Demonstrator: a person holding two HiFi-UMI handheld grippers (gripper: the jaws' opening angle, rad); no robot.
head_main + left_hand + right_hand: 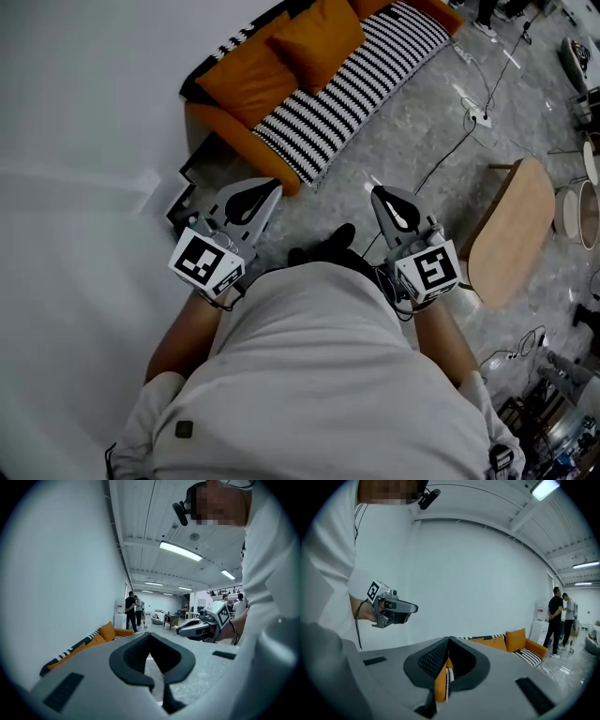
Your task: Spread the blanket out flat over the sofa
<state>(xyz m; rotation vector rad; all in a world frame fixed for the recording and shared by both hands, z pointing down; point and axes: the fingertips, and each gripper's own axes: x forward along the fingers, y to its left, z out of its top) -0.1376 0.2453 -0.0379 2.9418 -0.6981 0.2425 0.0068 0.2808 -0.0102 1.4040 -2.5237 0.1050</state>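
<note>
sofa [228, 96]: orange, long side against the white wall [75, 141], grey floor [412, 122] in front of it

blanket [361, 80]: black-and-white stripes, lying along the sofa's seat for pretty much its whole length, and it looks fairly flat from the head view. The near end hangs over the sofa's front edge toward the floor.

cushions [314, 37]: two orange ones leaning on the sofa's back, their lower edges on the blanket

patterned strip: there's some black-and-white along the top of the sofa's back too, can't tell if it's the same blanket

left gripper [275, 186]: well short of the sofa, held up by the person's waist and pointing toward the sofa's near end. Jaws are closed tip to tip with nothing in them.

right gripper [374, 190]: also well clear of the sofa, level with the left one, on the side away from the wall. Jaws pinched together, empty. The orange and stripes showing through the slit are just the sofa far behind.

coffee table [511, 230]: light wood, out on the floor in front of the sofa, well apart from it

people [132, 611]: two standing past the sofa's far end
</note>
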